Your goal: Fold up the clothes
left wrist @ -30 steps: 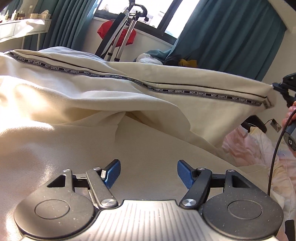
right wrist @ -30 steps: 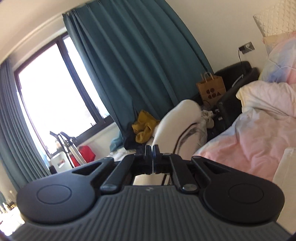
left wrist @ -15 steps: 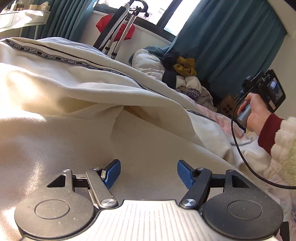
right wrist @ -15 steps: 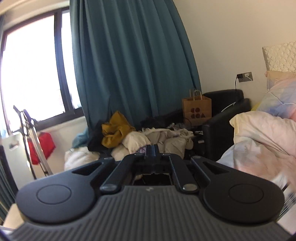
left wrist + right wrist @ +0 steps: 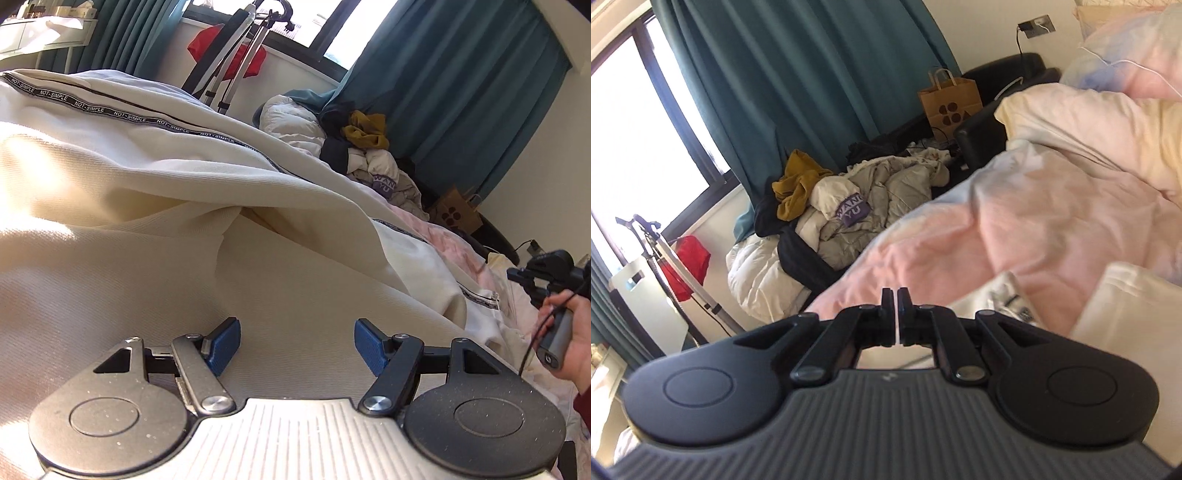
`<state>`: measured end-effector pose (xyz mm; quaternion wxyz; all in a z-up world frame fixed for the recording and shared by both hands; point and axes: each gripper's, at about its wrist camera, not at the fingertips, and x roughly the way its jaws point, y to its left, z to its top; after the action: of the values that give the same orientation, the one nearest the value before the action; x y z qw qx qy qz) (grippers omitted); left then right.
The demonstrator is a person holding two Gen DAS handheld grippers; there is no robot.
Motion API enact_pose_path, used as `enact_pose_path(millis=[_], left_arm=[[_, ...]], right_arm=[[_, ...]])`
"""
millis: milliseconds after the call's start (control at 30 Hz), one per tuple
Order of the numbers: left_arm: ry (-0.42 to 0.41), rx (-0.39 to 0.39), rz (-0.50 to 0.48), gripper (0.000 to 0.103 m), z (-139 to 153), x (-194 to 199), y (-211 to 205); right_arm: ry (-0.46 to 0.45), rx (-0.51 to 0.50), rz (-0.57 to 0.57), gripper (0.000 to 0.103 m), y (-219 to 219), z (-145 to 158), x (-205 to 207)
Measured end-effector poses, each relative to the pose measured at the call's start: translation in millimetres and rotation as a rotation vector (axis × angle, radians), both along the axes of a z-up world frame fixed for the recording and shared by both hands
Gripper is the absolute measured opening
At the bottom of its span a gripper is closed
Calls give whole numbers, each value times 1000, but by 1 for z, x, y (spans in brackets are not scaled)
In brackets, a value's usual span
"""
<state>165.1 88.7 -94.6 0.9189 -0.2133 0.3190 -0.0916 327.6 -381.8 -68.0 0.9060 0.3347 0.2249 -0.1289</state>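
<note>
Bedroom interior, sunlit. Teal curtains [image 5: 798, 74] hang full height at 12 o'clock, flanking a dark-framed window [image 5: 639, 122] at 9 o'clock that admits bright daylight. Cream wall [image 5: 990, 33] with a socket plate [image 5: 1036, 26] at 1 o'clock. Below it, a dark armchair [image 5: 982, 144] beside a brown paper bag [image 5: 949, 99]. A white shelf [image 5: 33, 33] stands at 10 o'clock in the left view

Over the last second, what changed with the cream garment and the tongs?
The right tongs, shut throughout, had the cream garment's striped edge lifted taut a second ago; that edge has dropped onto the pink bedding, and nothing shows between them now. The right hand swung up, then down. The left tongs stayed open over the fabric.
</note>
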Motion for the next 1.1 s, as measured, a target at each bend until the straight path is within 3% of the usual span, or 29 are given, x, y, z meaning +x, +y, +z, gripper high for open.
enact_pose_path(millis=[133,267,367,433,533,767,867,933,967,1100], left_arm=[[-22,33,-8,71,8,-8,-8],[-23,45,-15,71,11,-15,-12],[-31,42,-22,71,13,-22,-13],[-44,47,-34,72,15,-23,-15],[-52,74,-54,72,13,-23,-20],[-24,77,-57,72,0,-11,-16],[-19,69,-59,72,-3,-7,-15],[-19,68,-62,73,-5,-5,-15],[-20,72,-64,73,-5,-6,-16],[-32,95,-70,73,-2,-6,-18]], right_arm=[[54,117,2,8,-19,-10,-53],[113,182,1,36,-32,-20,-86],[79,143,-8,39,-46,-16,-84],[60,64,9,39,-54,-8,-70],[107,-24,80,39,-63,-10,-33],[295,-184,179,45,-81,-47,56],[297,-218,195,46,-80,-46,65],[274,-236,227,39,-77,-40,65],[260,-251,237,25,-77,-35,65],[163,-291,167,20,-79,-4,61]])
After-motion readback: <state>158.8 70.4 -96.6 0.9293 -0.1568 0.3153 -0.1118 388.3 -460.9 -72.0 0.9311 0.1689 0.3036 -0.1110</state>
